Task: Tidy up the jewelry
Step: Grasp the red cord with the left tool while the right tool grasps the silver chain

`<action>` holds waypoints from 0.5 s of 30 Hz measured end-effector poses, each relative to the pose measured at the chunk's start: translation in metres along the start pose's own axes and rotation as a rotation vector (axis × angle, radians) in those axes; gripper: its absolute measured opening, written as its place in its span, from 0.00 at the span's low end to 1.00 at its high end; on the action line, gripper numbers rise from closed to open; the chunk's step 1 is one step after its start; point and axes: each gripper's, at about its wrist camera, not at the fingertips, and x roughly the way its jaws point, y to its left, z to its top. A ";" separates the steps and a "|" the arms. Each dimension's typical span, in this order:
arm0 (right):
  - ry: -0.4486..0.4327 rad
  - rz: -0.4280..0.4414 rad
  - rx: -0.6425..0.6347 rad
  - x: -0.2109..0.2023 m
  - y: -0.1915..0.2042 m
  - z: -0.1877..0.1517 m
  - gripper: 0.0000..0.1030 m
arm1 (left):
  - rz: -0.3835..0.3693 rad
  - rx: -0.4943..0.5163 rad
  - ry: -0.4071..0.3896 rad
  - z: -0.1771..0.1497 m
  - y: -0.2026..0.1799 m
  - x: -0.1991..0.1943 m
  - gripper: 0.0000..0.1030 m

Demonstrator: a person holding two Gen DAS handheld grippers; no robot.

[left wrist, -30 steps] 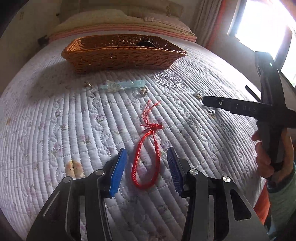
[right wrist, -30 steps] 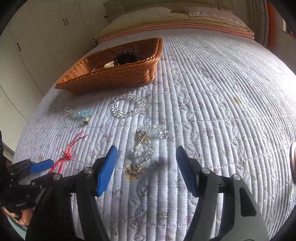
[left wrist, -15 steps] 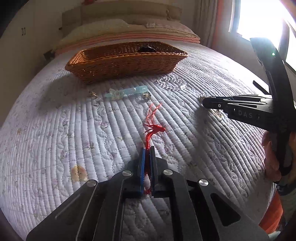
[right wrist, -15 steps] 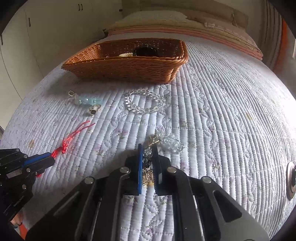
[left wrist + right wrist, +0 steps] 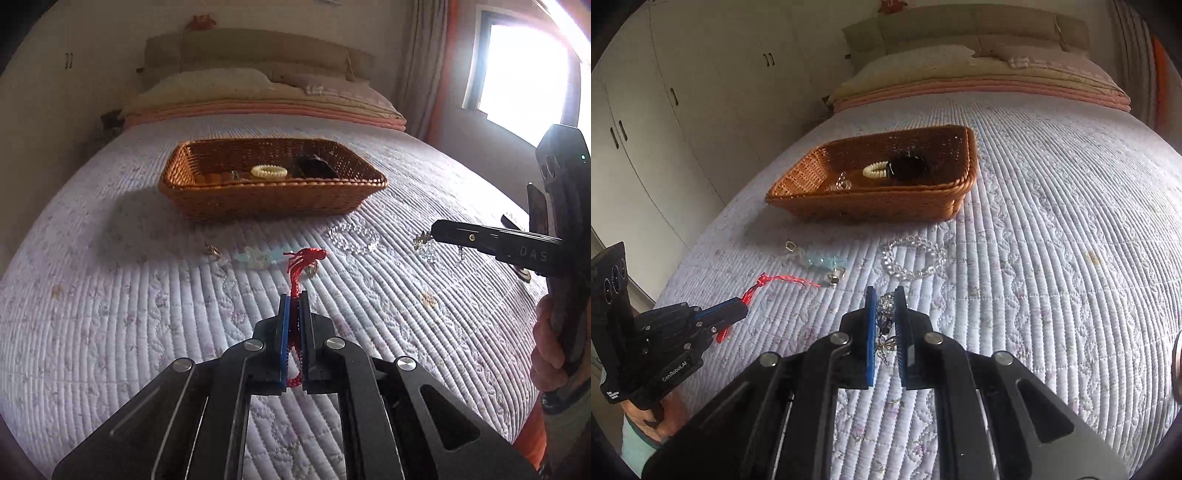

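My left gripper (image 5: pixel 293 297) is shut on a red cord bracelet (image 5: pixel 301 264) and holds it above the quilt; it shows too in the right wrist view (image 5: pixel 753 291). My right gripper (image 5: pixel 885 291) is shut on a crystal and gold chain (image 5: pixel 885 314), also lifted, seen in the left wrist view (image 5: pixel 424 243). A wicker basket (image 5: pixel 273 195) stands ahead with a pearl bracelet (image 5: pixel 269 171) and a dark item (image 5: pixel 907 168) inside. A clear bead bracelet (image 5: pixel 914 256) and a pale blue piece (image 5: pixel 822 260) lie on the quilt before the basket.
The quilted bed cover (image 5: pixel 1052 240) slopes away on all sides. Pillows (image 5: pixel 258 92) lie at the head. White wardrobe doors (image 5: pixel 665 110) stand at the left and a bright window (image 5: pixel 524 77) at the right.
Both grippers went from open over their pieces to shut on them, then lifted them off the quilt and moved nearer the basket.
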 end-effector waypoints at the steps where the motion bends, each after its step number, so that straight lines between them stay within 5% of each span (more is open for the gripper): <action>1: -0.014 0.003 -0.005 -0.003 0.002 0.006 0.07 | -0.002 -0.002 -0.012 0.007 0.002 -0.001 0.02; 9: -0.104 -0.021 -0.049 -0.002 0.018 0.074 0.07 | 0.022 -0.009 -0.111 0.087 0.019 0.009 0.02; 15: -0.096 -0.031 -0.005 0.043 0.002 0.131 0.07 | 0.054 -0.022 -0.104 0.138 0.035 0.057 0.02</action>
